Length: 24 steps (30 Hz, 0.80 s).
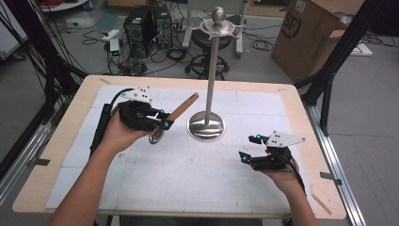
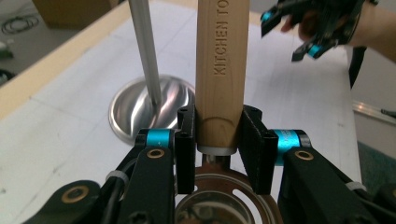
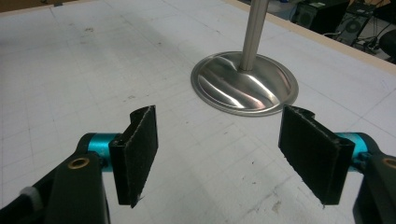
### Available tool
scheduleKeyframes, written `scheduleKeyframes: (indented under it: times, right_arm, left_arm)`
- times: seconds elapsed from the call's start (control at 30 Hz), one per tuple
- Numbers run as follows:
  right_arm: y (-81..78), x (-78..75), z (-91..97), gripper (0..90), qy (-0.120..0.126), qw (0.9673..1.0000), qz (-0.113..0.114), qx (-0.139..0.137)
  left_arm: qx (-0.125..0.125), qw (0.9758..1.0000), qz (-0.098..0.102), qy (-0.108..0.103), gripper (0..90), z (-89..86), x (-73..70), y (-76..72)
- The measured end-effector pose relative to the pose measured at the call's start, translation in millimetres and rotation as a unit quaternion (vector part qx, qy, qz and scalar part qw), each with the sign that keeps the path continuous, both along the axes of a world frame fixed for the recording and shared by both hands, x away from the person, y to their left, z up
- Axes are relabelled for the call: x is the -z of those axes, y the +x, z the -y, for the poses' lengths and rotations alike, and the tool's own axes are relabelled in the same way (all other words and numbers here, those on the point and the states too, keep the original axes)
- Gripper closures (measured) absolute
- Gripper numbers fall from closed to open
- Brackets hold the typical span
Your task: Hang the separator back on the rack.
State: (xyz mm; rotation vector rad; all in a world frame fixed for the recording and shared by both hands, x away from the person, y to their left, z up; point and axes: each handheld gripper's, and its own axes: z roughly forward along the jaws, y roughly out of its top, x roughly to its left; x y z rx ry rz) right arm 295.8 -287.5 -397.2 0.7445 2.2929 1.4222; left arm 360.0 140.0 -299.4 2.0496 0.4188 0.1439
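Note:
My left gripper [image 1: 161, 118] [image 2: 218, 148] is shut on the wooden handle [image 1: 183, 107] [image 2: 220, 70] of a kitchen tool, lifted above the mat left of centre. The handle, stamped KITCHEN TO..., slants up toward the stand. The tool's round metal head [image 1: 156, 137] [image 2: 215, 200] hangs below the jaws. A metal utensil stand rises at mid-table, with a domed base [image 1: 205, 125] [image 2: 135, 109] [image 3: 244, 84], a thin pole [image 1: 212, 70] and a hooked top ring [image 1: 217, 26]. My right gripper [image 1: 249, 148] [image 3: 224, 147] rests open at the right, nothing between its pads.
A white gridded mat [image 1: 188, 179] covers the wooden table [image 1: 51, 155]. Beyond the far edge stand computer towers [image 1: 146, 26], a stool [image 1: 207, 47], cables and a cardboard box [image 1: 310, 35]. A black frame leg [image 1: 329, 80] rises at the right.

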Motion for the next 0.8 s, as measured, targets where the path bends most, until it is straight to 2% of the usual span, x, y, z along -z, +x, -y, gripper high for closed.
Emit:
scheduleKeyframes:
  times: [0.27,0.47,0.63,0.7,0.8]
  right_arm:
    - [-0.3,0.2,-0.7,27.9,-0.002,1.0,-0.001,-0.002]
    - [-0.3,0.2,-0.6,27.9,-0.002,1.0,-0.002,-0.002]
    - [0.1,0.2,-0.3,27.9,-0.001,1.0,-0.001,-0.001]
    - [-0.1,0.2,-0.4,27.9,-0.001,1.0,-0.001,-0.001]
    - [0.0,0.2,-0.5,27.9,-0.002,1.0,-0.002,-0.001]
  left_arm:
    - [0.003,0.9998,0.017,0.002,69.0,3.1,-15.1,3.2]
    - [0.009,0.9994,0.027,-0.019,69.0,2.9,-34.7,7.3]
    - [0.011,0.9991,0.032,-0.027,69.0,1.4,-45.7,10.1]
    - [0.013,0.9987,0.035,-0.036,69.0,0.1,-50.2,12.4]
    - [0.008,0.9984,0.039,-0.039,69.0,0.0,-58.6,15.2]
